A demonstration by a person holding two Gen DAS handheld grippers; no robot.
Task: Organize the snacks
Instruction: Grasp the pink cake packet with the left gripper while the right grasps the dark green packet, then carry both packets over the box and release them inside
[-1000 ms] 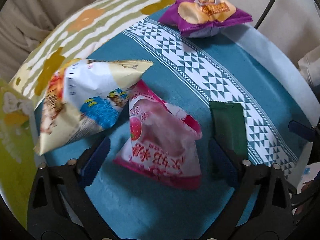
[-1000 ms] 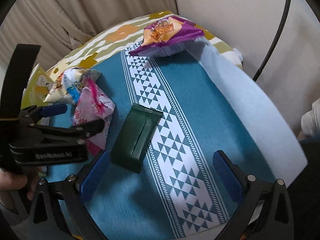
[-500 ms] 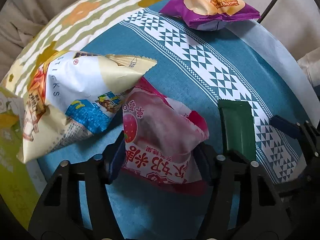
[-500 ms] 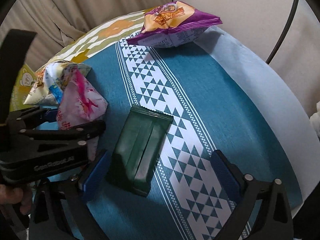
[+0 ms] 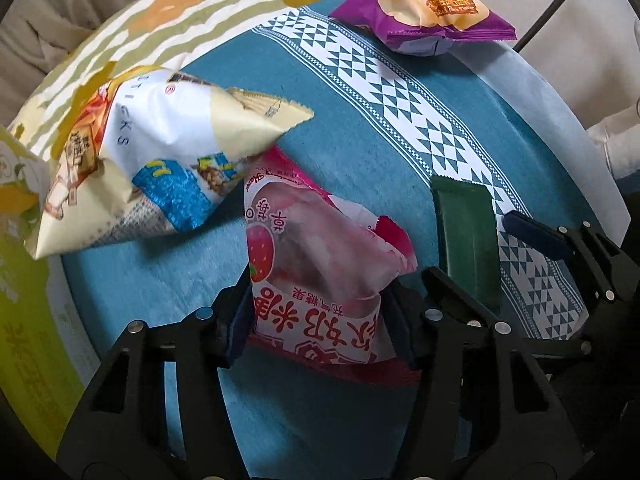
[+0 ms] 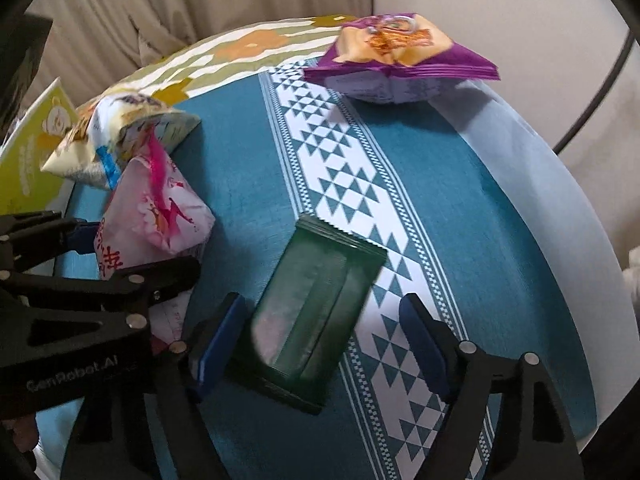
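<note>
My left gripper [image 5: 320, 320] is shut on the lower end of a pink strawberry snack bag [image 5: 320, 264], which also shows in the right wrist view [image 6: 152, 216]. My right gripper [image 6: 320, 332] is open around a dark green packet [image 6: 312, 320] lying on the blue cloth; its fingers stand on either side without touching it. The green packet also shows in the left wrist view [image 5: 466, 232]. A cream and blue snack bag [image 5: 152, 160] lies to the left of the pink one. A purple snack bag [image 5: 424, 12] lies at the far edge.
A round table carries a blue cloth with a white triangle band [image 6: 352, 184] over a striped yellow cloth [image 5: 180, 20]. A yellow-green box [image 6: 36, 152] stands at the left edge. Curtains and a wall are behind. A thin black rod [image 6: 592, 96] curves at the right.
My left gripper moved forward and closed on the pink bag. My right gripper moved forward over the green packet and its fingers narrowed around it.
</note>
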